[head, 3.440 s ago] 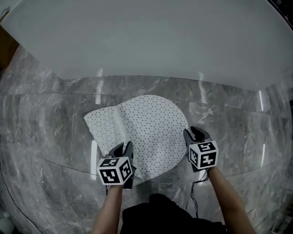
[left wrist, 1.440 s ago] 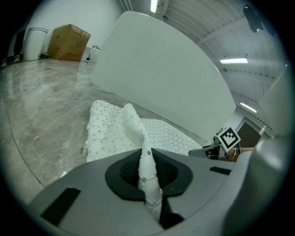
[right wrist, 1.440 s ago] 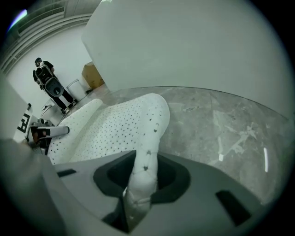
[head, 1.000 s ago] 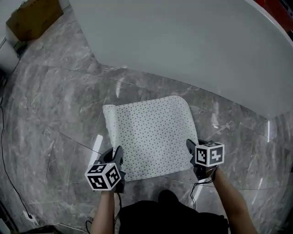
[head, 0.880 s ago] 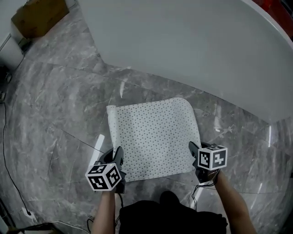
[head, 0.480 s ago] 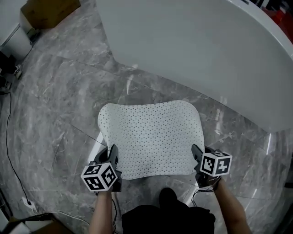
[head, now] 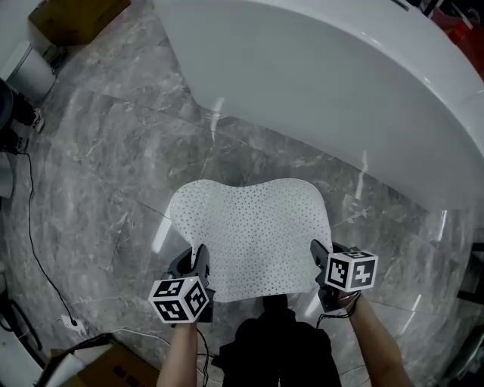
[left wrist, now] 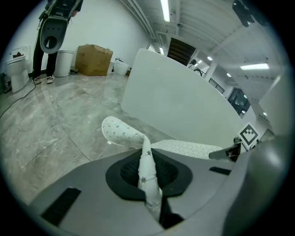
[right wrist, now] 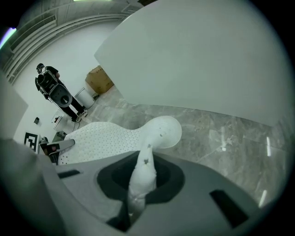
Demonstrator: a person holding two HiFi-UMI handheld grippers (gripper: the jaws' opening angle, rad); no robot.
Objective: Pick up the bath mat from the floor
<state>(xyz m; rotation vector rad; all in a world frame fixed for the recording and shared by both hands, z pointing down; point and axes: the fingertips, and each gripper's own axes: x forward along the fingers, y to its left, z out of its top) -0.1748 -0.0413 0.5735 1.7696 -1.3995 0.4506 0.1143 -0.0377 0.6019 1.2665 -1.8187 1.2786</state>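
The white bath mat point(head: 253, 238) with small dark dots hangs off the grey marble floor, stretched between my two grippers. My left gripper point(head: 198, 270) is shut on the mat's near left corner; in the left gripper view the mat's edge point(left wrist: 148, 177) runs pinched between the jaws. My right gripper point(head: 318, 264) is shut on the near right corner, and in the right gripper view the mat point(right wrist: 144, 177) sits squeezed between the jaws, with its far corner point(right wrist: 163, 131) curling beyond. The far edge sags in the middle.
A large white bathtub point(head: 325, 83) fills the far side. A cardboard box point(head: 76, 17) and a white bin point(head: 30, 72) stand at the far left, a black cable point(head: 38, 249) trails on the floor at left. A person point(right wrist: 53, 92) stands far off.
Both grippers have risen with the mat's near corners held. The mat has come up off the floor and now hangs between them; the view has drawn back from the floor.
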